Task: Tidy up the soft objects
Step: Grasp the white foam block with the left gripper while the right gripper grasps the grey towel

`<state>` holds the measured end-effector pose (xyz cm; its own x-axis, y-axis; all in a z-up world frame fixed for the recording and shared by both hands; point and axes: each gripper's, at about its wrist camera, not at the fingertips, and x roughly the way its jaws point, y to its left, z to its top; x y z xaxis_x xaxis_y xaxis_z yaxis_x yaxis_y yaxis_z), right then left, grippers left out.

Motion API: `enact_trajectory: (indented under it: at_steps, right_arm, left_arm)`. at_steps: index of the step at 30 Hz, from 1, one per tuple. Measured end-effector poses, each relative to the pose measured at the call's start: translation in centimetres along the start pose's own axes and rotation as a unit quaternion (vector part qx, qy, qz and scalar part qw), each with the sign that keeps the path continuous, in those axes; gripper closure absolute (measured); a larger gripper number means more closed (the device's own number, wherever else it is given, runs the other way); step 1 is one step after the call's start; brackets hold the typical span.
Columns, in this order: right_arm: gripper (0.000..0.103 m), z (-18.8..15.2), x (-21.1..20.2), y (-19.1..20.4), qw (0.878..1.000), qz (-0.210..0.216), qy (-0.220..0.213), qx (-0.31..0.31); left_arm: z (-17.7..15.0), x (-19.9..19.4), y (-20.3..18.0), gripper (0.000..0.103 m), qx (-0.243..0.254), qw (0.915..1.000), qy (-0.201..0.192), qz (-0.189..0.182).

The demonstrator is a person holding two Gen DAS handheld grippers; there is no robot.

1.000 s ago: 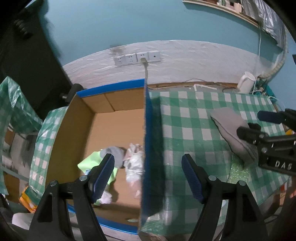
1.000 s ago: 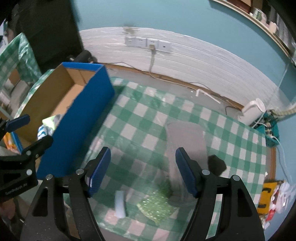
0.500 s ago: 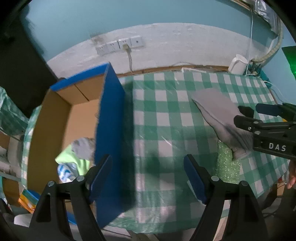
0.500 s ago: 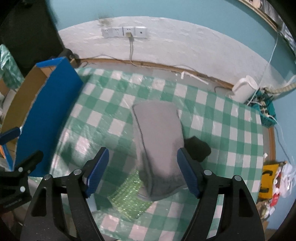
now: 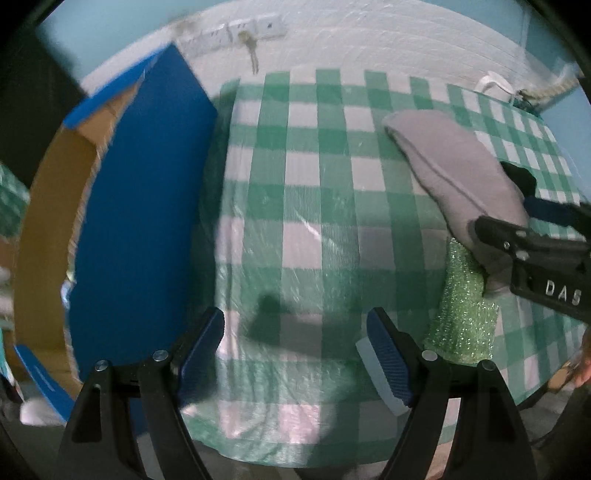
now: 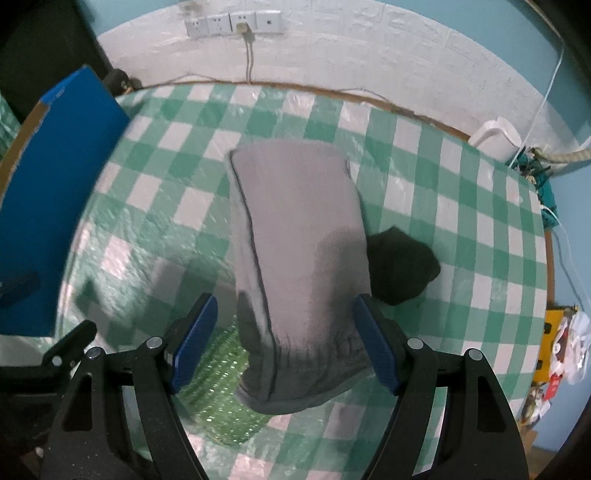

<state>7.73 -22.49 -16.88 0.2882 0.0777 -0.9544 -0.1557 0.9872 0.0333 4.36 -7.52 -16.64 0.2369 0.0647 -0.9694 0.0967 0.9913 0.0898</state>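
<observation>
A grey sock (image 6: pixel 299 240) lies on the green checked tablecloth (image 6: pixel 424 192), its near end over a sparkly green sponge cloth (image 6: pixel 218 391). My right gripper (image 6: pixel 284 339) is open, its jaws on either side of the sock's near end. A black soft lump (image 6: pixel 400 266) lies right of the sock. My left gripper (image 5: pixel 295 350) is open and empty above the table's front edge; a small white piece (image 5: pixel 365 350) lies by its right finger. The sock (image 5: pixel 454 173), the sponge cloth (image 5: pixel 463 317) and the right gripper's body show at the right of the left wrist view.
A blue cardboard box (image 5: pixel 136 206) stands open at the table's left edge, also in the right wrist view (image 6: pixel 55 177). A white kettle (image 6: pixel 496 138) and cables sit at the back right. Wall sockets (image 6: pixel 232 24) are on the wall behind.
Both grippers have moved right and lower towards the table. The left one has left the box. The right one now straddles the grey sock's near end. Both stay open.
</observation>
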Motion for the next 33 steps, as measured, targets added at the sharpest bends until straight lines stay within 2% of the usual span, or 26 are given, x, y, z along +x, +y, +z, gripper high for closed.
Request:
enact_trajectory:
  at_steps: [2, 5, 9, 11, 14, 17, 19, 22, 23, 24, 25, 27, 30, 33]
  right_arm:
    - [0.027, -0.2, 0.5, -0.1, 1.0, -0.007, 0.003, -0.005]
    - [0.027, -0.5, 1.2, 0.2, 1.0, -0.019, 0.011, -0.02]
    - [0.026, -1.1, 2.4, 0.6, 0.997, -0.062, 0.029, -0.047]
    - [0.026, -1.4, 3.3, 0.4, 0.996, -0.059, 0.043, -0.043]
    - [0.027, -1.7, 3.6, -0.2, 0.997, -0.05, 0.04, -0.033]
    - [0.035, -1.6, 3.2, -0.8, 0.999, -0.037, 0.033, -0.016]
    - [0.04, -1.5, 2.8, -1.1, 0.999, -0.029, 0.029, -0.011]
    - [0.057, -1.4, 2.3, -1.5, 1.0, -0.016, 0.02, -0.004]
    - [0.065, -1.3, 2.1, -1.6, 1.0, -0.014, 0.017, -0.002]
    - [0.068, -1.2, 2.0, -1.7, 1.0, -0.01, 0.014, 0.001]
    - [0.071, -1.0, 2.0, -2.2, 1.0, -0.007, 0.012, 0.003]
    - [0.071, -1.0, 1.5, -2.2, 1.0, -0.004, 0.009, 0.006]
    - [0.071, -1.1, 1.0, -2.2, 1.0, -0.001, 0.002, 0.009]
    - [0.073, -1.3, 0.4, -2.0, 1.0, 0.003, -0.003, 0.007]
  left_arm:
    - [-0.2, 0.5, 0.2, 0.022, -0.023, 0.9996, 0.012, -0.014]
    - [-0.5, 1.0, 0.0, 0.022, -0.038, 0.9988, 0.026, -0.016]
    - [-0.9, 1.9, -0.4, 0.022, -0.05, 0.9976, 0.045, -0.011]
    - [-1.1, 2.3, -0.6, 0.022, -0.056, 0.9968, 0.056, -0.016]
    - [-1.3, 3.1, -0.7, 0.022, -0.069, 0.9947, 0.074, -0.022]
    - [-1.4, 3.4, -0.8, 0.023, -0.076, 0.9933, 0.081, -0.031]
    - [-1.5, 3.5, -1.0, 0.029, -0.071, 0.9935, 0.083, -0.031]
    - [-1.5, 3.4, -1.5, 0.041, -0.064, 0.9947, 0.075, -0.03]
    - [-1.7, 3.3, -2.0, 0.049, -0.063, 0.9948, 0.073, -0.034]
    - [-1.8, 3.2, -2.1, 0.06, -0.064, 0.9945, 0.073, -0.04]
    - [-1.8, 3.2, -2.2, 0.064, -0.064, 0.9939, 0.074, -0.05]
    - [-1.9, 3.2, -2.6, 0.081, -0.063, 0.9934, 0.073, -0.063]
    - [-2.0, 2.9, -3.1, 0.09, -0.055, 0.9942, 0.061, -0.069]
    - [-2.0, 2.7, -3.4, 0.092, -0.046, 0.9946, 0.054, -0.076]
